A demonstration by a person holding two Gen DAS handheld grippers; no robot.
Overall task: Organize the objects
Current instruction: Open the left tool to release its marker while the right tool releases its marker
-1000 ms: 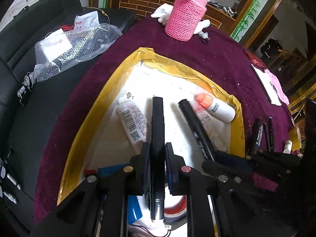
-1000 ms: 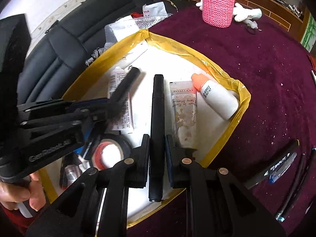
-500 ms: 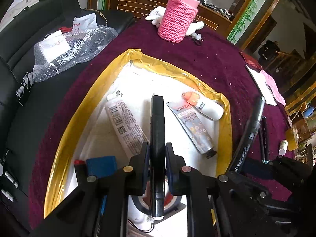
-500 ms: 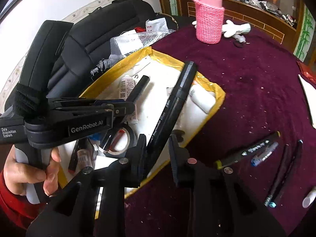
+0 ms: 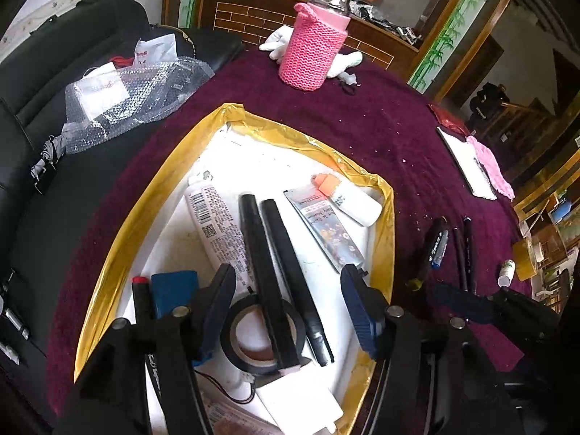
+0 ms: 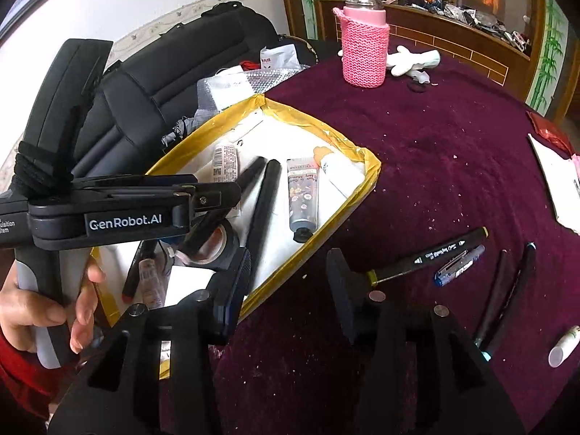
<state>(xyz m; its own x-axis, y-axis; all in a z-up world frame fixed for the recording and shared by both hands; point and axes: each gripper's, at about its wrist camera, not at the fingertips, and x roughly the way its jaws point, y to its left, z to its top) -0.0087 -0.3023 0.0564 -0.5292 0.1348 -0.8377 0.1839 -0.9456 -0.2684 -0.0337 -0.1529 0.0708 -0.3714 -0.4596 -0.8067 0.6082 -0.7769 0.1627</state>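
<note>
Currently both the left gripper [image 5: 288, 301] and right gripper [image 6: 288, 282] are gaping wide, gripping nothing. Two black markers [image 5: 270, 275] are lying side by side in the yellow-rimmed tray [image 5: 388, 224] on the maroon tablecloth [image 6: 435, 152]; dark-wood cabinets are lining the room behind.

left wrist view sits close above the yellow-rimmed box [image 5: 232, 116], facing along it toward the table's far edge. right wrist view sits off the box's right side over the table [image 6: 435, 166], angled left. both share the box and pink knitted bottle [image 5: 311, 58].
</note>
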